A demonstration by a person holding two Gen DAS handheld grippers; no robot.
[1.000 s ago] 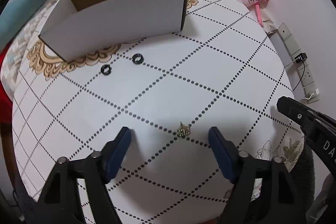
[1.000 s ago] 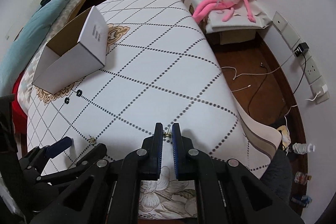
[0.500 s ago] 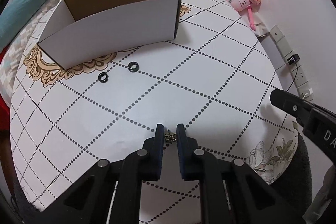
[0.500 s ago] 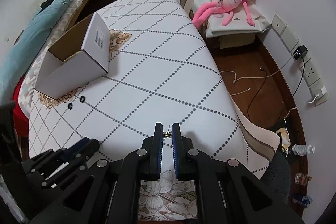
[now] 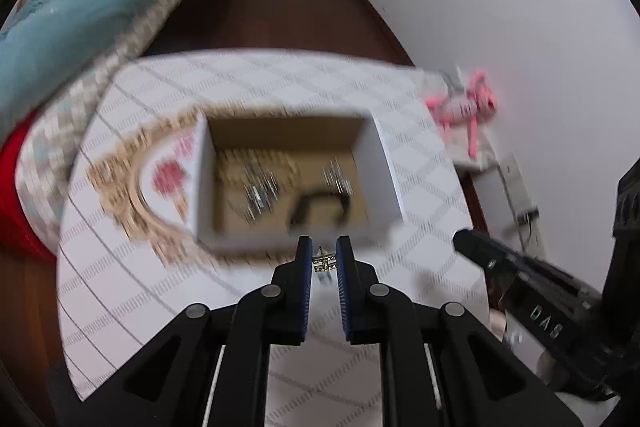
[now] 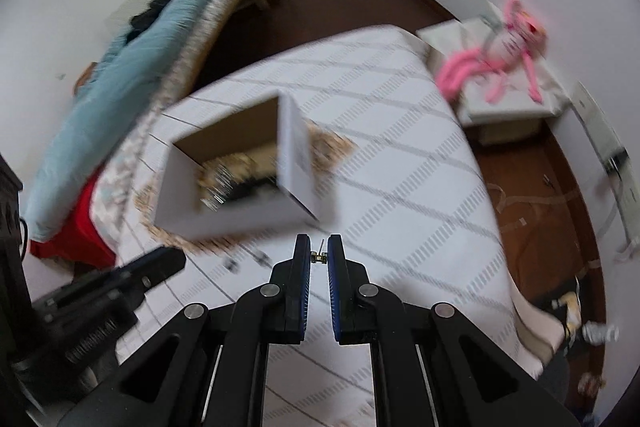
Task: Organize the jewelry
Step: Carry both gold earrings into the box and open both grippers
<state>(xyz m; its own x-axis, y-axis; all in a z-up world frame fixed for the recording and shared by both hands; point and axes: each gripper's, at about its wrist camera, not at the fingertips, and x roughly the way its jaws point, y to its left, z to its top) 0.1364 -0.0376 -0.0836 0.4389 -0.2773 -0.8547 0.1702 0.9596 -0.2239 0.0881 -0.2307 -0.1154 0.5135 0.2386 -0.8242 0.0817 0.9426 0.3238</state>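
Transport step: both claws carry jewelry toward the box.

The left claw [image 5: 324,259] is clenched on a small metallic earring [image 5: 325,263], held just short of the near wall of the open cardboard box [image 5: 296,241] on the tabletop [image 5: 360,379]. The right claw [image 6: 319,257] grips a tiny stud [image 6: 319,258], beside the box. Next move, as judged: advance each claw over the opening, then release.
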